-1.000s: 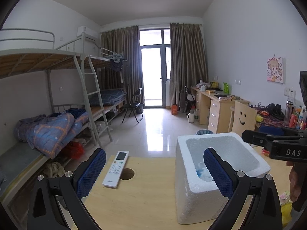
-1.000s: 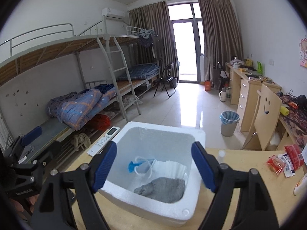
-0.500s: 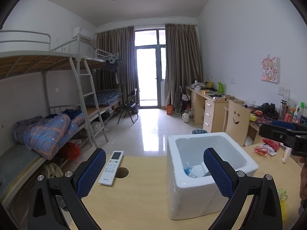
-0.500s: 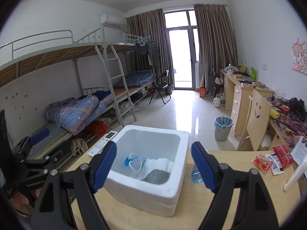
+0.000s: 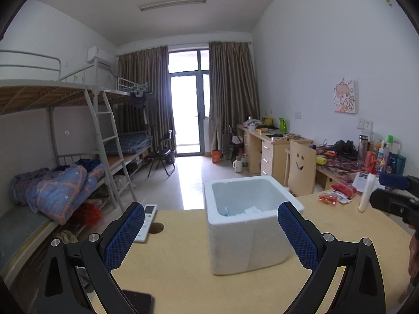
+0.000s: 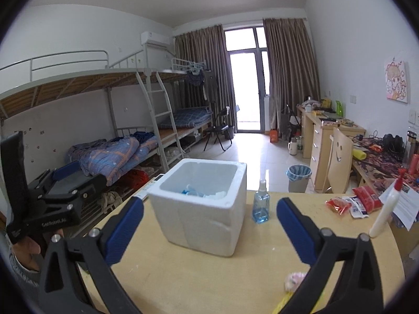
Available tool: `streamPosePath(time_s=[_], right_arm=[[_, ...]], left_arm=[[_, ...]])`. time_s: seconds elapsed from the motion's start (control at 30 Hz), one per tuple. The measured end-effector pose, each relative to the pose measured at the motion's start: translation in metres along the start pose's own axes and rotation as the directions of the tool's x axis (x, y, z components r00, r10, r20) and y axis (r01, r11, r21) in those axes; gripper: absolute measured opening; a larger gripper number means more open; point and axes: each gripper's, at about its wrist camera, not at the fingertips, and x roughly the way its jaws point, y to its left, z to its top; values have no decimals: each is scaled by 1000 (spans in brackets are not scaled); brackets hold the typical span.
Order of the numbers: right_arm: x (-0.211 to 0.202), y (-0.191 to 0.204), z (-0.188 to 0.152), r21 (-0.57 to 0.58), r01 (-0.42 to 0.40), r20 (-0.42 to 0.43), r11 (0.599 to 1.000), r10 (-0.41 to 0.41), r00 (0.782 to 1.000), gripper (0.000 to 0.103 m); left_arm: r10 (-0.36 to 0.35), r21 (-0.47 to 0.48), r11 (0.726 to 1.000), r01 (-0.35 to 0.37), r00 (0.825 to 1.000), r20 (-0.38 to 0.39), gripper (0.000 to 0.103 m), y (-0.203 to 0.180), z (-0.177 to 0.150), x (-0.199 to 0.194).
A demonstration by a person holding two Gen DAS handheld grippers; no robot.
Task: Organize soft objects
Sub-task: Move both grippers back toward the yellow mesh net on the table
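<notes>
A white foam box (image 5: 248, 225) stands on the wooden table (image 6: 209, 274). Blue and white face masks (image 6: 201, 193) show just above its rim; the rest of the inside is hidden. My left gripper (image 5: 209, 222) is open and holds nothing, a short way back from the box. The jaws of my right gripper (image 6: 209, 209) are opening, with nothing between them, and the box (image 6: 204, 209) sits ahead of them. A pink soft thing (image 6: 294, 280) and a yellow one (image 6: 282, 306) lie by the right gripper's right finger.
A remote control (image 5: 146, 222) lies by a cable hole (image 5: 156, 227) at the table's left, a dark phone (image 5: 138, 301) near the front edge. A blue spray bottle (image 6: 260, 206), red snack packets (image 6: 351, 201) and a white bottle (image 6: 385, 209) stand right of the box.
Both grippers have drawn back from the foam box, which now looks smaller and farther. The grey cloth inside has dropped out of sight below the rim. The right jaws stand wider.
</notes>
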Motion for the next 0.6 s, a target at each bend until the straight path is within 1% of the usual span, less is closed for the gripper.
streamPosePath(time_s=[0.13,0.2,0.3,0.4,0.5,0.6], right_arm=[[-21,5,-10,-21,30,26,999,-30,999,103],[-32,7,-13,-25,29,46,999,-28,999,103],[-48,8,-18,-19,49,83,999,-47,995,103],[-58,12,-26,-39,73,102,997,-68,992,103],[-61,17,-31,-38,65,113,997,-60,992,103],[-67,20,-38,-47,72,137,996,-65,988,103]], left_arm=[[-16,-13,1000,16,1000,10,102,-2,-5,-22],[-38,-14,999,39,999,19,102,-4,-9,-36],[-45,-21,999,46,998,38,102,-10,-16,-54],[-55,-16,998,56,997,50,102,-14,-22,-66],[-70,-11,997,71,996,53,102,-14,-26,-72],[-68,-23,997,69,996,59,102,-15,-30,-78]])
